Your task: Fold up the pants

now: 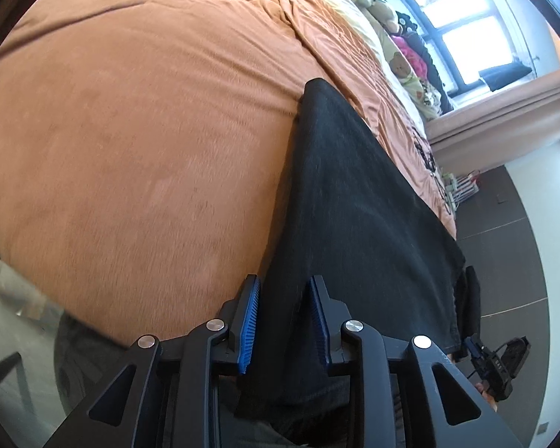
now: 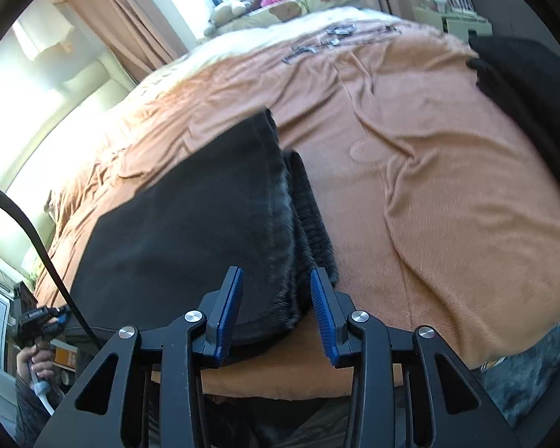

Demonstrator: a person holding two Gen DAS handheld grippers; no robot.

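The black pants (image 1: 354,205) lie on the orange bedspread (image 1: 130,130), stretched along the bed's near edge. My left gripper (image 1: 283,321) is open, its blue pads either side of the pants' edge, fabric lying between them. In the right wrist view the pants (image 2: 190,224) show a ribbed waistband end (image 2: 306,205). My right gripper (image 2: 276,310) is open with that end between its pads. The other gripper shows at the far left of the right wrist view (image 2: 41,321).
Another black garment (image 2: 530,93) lies at the bed's right edge. Pillows and plush toys (image 1: 392,37) sit by the window. A dark tiled floor (image 1: 504,242) and a white rack (image 1: 463,183) are beside the bed. Curtains (image 2: 130,18) hang at the back.
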